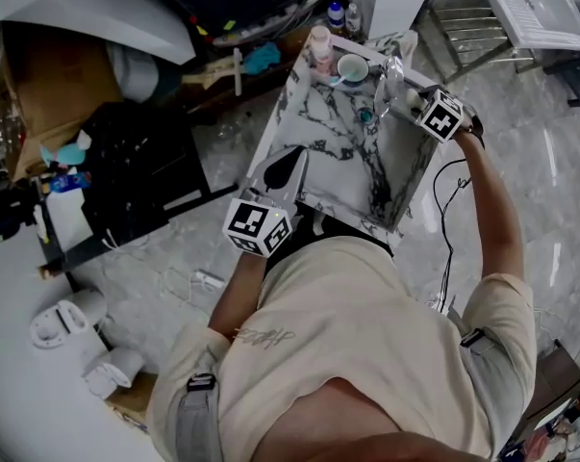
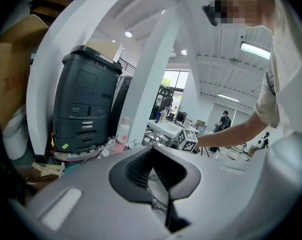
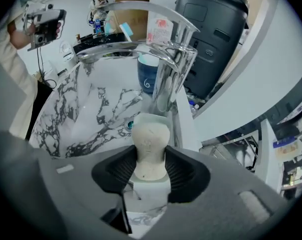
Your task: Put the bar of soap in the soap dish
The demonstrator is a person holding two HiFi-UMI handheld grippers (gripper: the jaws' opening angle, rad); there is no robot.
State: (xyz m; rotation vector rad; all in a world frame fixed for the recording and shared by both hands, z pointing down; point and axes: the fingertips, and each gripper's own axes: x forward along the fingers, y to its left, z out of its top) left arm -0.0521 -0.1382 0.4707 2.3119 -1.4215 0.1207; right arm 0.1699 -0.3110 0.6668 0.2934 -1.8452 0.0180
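A cream bar of soap [image 3: 149, 139] stands on end between the pads of my right gripper [image 3: 151, 153], which is shut on it. The gripper points steeply down over a white soap dish [image 3: 152, 189] on the marble sink's right rim, beside the chrome faucet [image 3: 166, 59]. I cannot tell whether the soap touches the dish. In the head view the right gripper [image 1: 426, 99] is at the sink's far right corner, with its jaws hidden under the marker cube. My left gripper [image 1: 292, 162] hovers at the sink's near edge, shut and holding nothing, and its jaws [image 2: 152, 156] point across the basin.
The marble sink [image 1: 314, 147] has a teal drain [image 3: 131, 125]. A blue cup [image 3: 148, 76] and a pink bottle [image 1: 320, 41] stand on its back rim. A dark grey machine [image 2: 85, 104] is behind the sink. Cables and clutter lie on the floor to the left.
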